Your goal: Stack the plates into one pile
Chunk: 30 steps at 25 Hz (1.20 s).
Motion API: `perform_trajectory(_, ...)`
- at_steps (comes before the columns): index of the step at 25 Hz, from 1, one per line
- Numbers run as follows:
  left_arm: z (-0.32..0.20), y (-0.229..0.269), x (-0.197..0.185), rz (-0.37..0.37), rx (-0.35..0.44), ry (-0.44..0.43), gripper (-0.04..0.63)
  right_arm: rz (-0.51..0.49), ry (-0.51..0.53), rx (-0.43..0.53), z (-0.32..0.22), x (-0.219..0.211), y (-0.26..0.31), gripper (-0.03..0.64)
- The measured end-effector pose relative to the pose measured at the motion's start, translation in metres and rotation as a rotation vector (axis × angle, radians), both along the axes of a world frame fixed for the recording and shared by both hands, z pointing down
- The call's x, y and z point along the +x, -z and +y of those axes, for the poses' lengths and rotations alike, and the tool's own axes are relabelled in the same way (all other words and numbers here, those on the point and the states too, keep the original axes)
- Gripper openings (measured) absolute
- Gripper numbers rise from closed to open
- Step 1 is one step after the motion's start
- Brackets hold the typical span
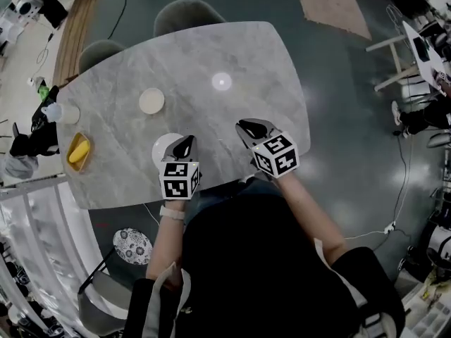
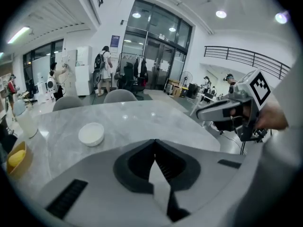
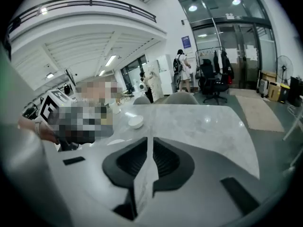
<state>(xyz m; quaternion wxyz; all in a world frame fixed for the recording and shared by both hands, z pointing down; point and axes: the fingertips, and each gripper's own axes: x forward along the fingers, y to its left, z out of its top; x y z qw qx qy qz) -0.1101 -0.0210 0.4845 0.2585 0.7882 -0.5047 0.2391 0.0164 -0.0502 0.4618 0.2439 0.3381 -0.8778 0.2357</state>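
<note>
On the grey marble table (image 1: pixel 232 55) a cream plate (image 1: pixel 151 101) lies at the left of the middle; it also shows as a small white plate (image 2: pixel 91 133) in the left gripper view and as a small white plate (image 3: pixel 136 122) in the right gripper view. A second white plate (image 1: pixel 165 148) lies near the front edge, partly hidden under my left gripper (image 1: pixel 187 141). That gripper (image 2: pixel 155 141) is shut and holds nothing. My right gripper (image 1: pixel 243 125) hovers over bare table to the right; the jaws of this gripper (image 3: pixel 147 138) stand a narrow slit apart with nothing between them.
A yellow dish (image 1: pixel 78 151) with something yellow in it and a pale cup (image 1: pixel 65 113) stand at the table's left edge. Two grey chairs (image 1: pixel 189 13) are at the far side. A patterned round thing (image 1: pixel 132 245) lies on a seat below the front-left corner.
</note>
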Motion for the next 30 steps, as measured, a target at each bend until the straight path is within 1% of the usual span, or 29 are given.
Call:
perform_trajectory(5, -0.019, 0.041, 0.038, 0.066, 0.093, -0.073, 0.010, -0.025, -0.094, 0.070, -0.002, 0.047, 0.037, 0.044)
perform_trajectory(9, -0.031, 0.077, 0.069, 0.091, 0.171, -0.137, 0.009, -0.045, -0.163, 0.148, -0.002, 0.085, 0.073, 0.043)
perform_trajectory(13, -0.034, 0.118, 0.094, 0.133, 0.268, -0.172, 0.010, -0.073, -0.217, 0.234, 0.003, 0.113, 0.113, 0.043)
perform_trajectory(17, -0.034, 0.149, 0.112, 0.155, 0.336, -0.205, 0.010, -0.084, -0.243, 0.312, 0.010, 0.133, 0.147, 0.043)
perform_trajectory(22, -0.032, 0.183, 0.129, 0.207, 0.423, -0.249, 0.011, -0.080, -0.263, 0.405, 0.020, 0.149, 0.183, 0.043)
perform_trajectory(27, -0.031, 0.206, 0.141, 0.192, 0.481, -0.290, 0.011, -0.082, -0.287, 0.466, 0.027, 0.161, 0.211, 0.043)
perform_trajectory(30, -0.032, 0.219, 0.139, 0.200, 0.504, -0.280, 0.011, -0.085, -0.296, 0.487, 0.031, 0.163, 0.221, 0.043)
